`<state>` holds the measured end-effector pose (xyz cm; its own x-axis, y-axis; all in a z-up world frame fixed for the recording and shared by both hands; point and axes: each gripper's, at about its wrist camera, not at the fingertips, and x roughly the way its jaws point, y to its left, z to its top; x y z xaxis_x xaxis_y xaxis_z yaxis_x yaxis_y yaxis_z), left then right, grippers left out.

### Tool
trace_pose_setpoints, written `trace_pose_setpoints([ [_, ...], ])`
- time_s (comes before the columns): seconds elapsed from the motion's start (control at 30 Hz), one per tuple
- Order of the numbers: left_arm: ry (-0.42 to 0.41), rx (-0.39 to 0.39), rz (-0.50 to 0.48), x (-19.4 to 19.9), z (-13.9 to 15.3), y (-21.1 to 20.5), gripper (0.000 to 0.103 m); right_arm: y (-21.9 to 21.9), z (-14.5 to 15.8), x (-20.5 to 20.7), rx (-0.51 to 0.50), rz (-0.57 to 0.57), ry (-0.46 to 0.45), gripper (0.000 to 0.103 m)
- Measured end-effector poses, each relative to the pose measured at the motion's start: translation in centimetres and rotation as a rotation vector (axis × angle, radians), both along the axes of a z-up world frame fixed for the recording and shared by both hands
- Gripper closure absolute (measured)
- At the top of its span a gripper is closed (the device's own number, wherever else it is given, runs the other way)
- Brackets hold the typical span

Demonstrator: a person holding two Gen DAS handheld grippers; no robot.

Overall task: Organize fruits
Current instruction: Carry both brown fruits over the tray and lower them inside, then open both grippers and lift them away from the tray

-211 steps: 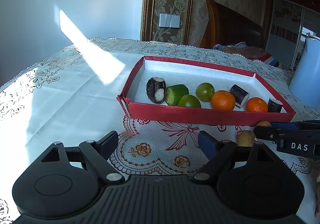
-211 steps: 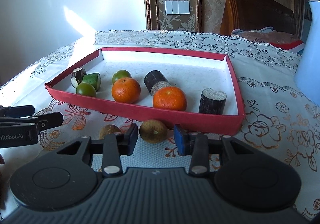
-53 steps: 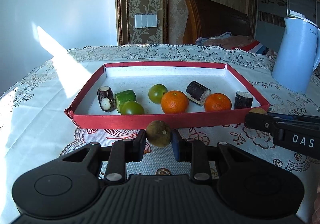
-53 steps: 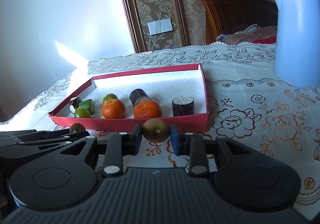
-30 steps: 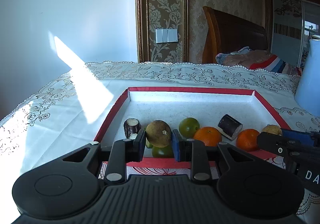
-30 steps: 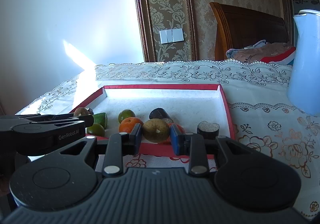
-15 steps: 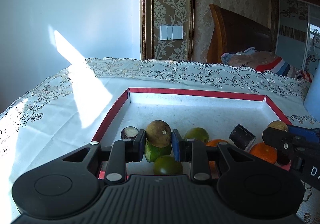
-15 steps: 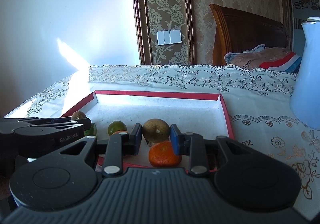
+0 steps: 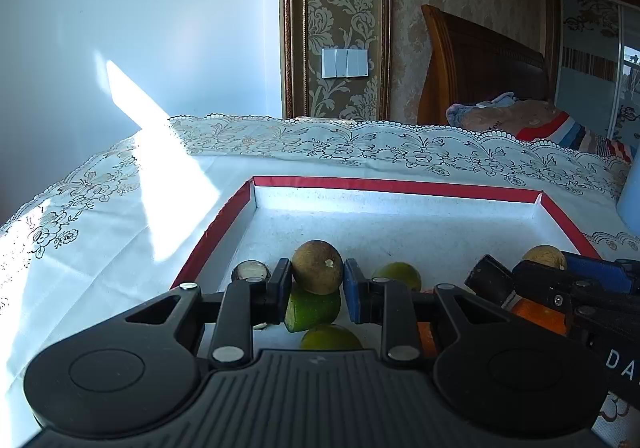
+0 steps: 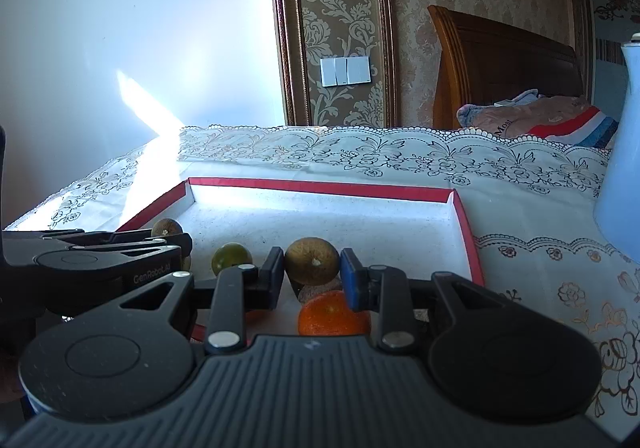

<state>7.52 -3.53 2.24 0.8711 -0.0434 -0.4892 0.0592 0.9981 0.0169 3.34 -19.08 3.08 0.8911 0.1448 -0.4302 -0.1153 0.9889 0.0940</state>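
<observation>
The left gripper (image 9: 317, 284) reached level over the red-rimmed tray (image 9: 392, 187), its black and blue pads pinching a round, dull brown fruit (image 9: 317, 267) above a cut green piece (image 9: 313, 309) and a smooth green citrus (image 9: 330, 336). The right gripper (image 10: 312, 276) was held the same way beside it, clamped on a second brown fruit (image 10: 312, 261) over a glossy orange (image 10: 333, 314). The tray's pale, grainy floor lay on a lace-patterned tablecloth (image 10: 400, 155).
</observation>
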Motion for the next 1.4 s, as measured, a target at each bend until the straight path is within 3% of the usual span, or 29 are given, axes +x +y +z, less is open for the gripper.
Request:
trace_pose_setpoints([
  [0.67,0.005,-0.027,0.019,0.5,0.0,0.3,0.076,0.4,-0.8,0.6,-0.008,-0.009,0.006,0.074],
  [0.77,0.001,-0.024,0.013,0.5,0.0,0.3,0.076,0.4,-0.8,0.5,-0.003,-0.007,0.002,0.068],
  [0.87,0.015,-0.039,0.003,0.7,-0.1,0.6,0.062,0.4,-0.7,0.3,0.001,-0.009,-0.006,0.064],
  [0.93,0.016,-0.058,0.01,0.8,0.0,0.9,0.035,0.3,-0.7,0.3,0.005,-0.009,-0.005,0.063],
  [0.97,0.002,-0.049,0.023,0.7,0.1,0.9,0.031,0.3,-0.7,0.3,0.007,-0.009,-0.006,0.064],
  [1.13,0.0,-0.022,0.017,0.6,0.0,0.7,0.029,-0.1,-0.5,0.0,0.02,-0.016,-0.019,0.058],
  [1.4,-0.035,0.052,0.013,-0.7,0.2,-0.1,0.029,-0.6,-0.2,-0.8,0.045,-0.025,-0.031,0.058],
])
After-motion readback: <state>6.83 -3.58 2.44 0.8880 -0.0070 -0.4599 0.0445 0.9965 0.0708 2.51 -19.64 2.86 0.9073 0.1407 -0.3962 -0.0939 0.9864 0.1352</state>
